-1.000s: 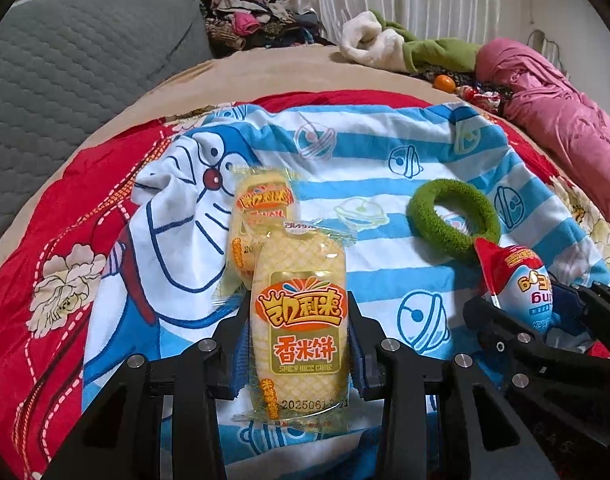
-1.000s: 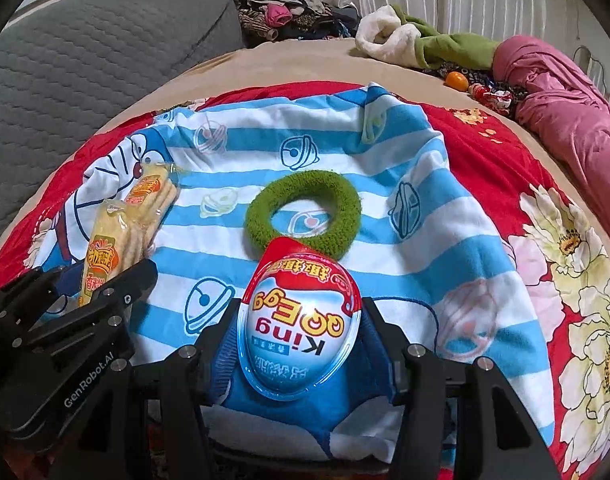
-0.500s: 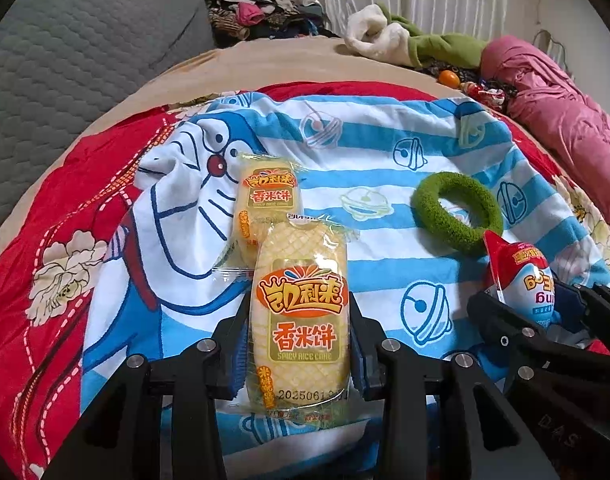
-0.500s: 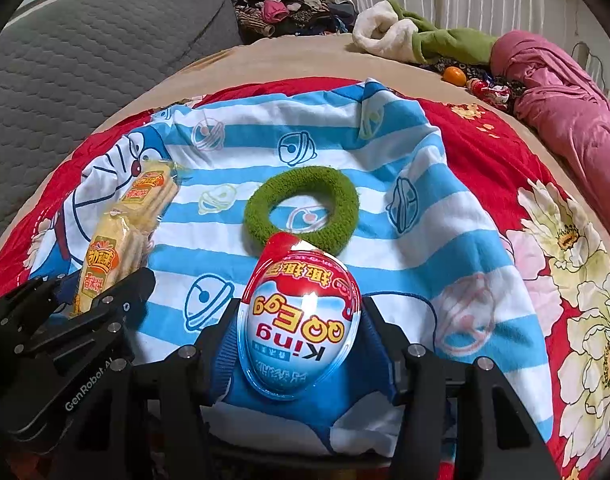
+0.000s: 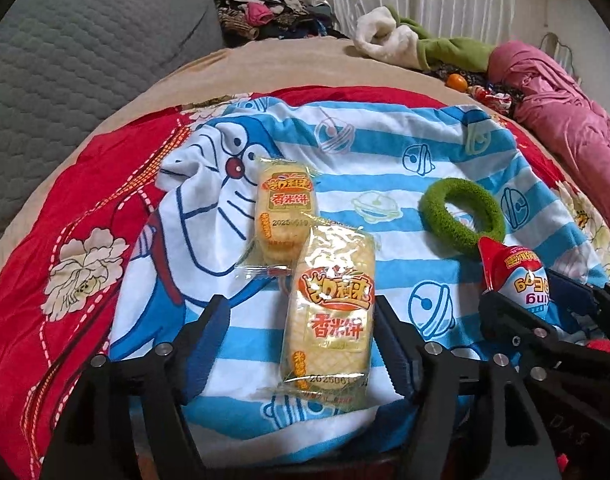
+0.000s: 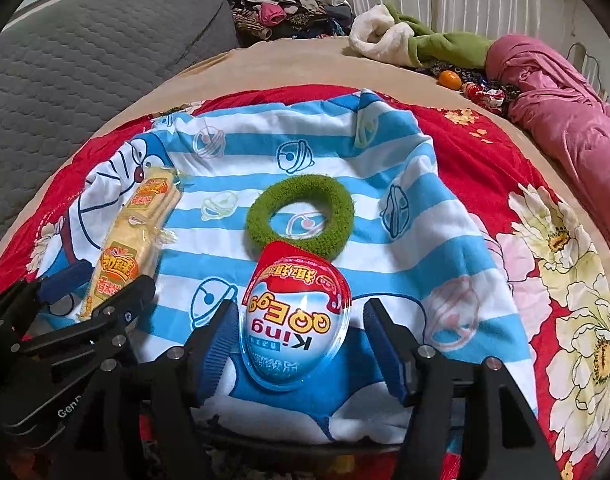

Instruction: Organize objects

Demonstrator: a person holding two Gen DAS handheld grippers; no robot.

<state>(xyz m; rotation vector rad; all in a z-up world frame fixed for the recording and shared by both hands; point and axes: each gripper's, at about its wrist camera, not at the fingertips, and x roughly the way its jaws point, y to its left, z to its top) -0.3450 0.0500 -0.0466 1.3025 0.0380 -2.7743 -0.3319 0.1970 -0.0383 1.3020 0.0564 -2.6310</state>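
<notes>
A yellow rice-cracker pack (image 5: 331,312) lies on the blue striped towel (image 5: 385,160), between the spread fingers of my open left gripper (image 5: 301,328); it leans toward the right finger. A second cracker pack (image 5: 283,210) lies just beyond it. A red-and-white King Egg toy egg (image 6: 295,326) lies on the towel between the fingers of my open right gripper (image 6: 299,338), with gaps on both sides. A green fuzzy ring (image 6: 299,216) lies just beyond the egg. The egg also shows in the left wrist view (image 5: 517,276).
The towel lies on a red flowered blanket (image 6: 505,152) on a bed. A grey quilted cushion (image 5: 85,52) is at the far left. Heaped clothes (image 5: 273,16), a green-white garment (image 5: 417,44), a pink quilt (image 5: 565,120) and an orange (image 5: 457,81) lie at the back.
Both grippers have opened. The left one let go of the cracker pack, which now lies on the towel. The right one let go of the egg.
</notes>
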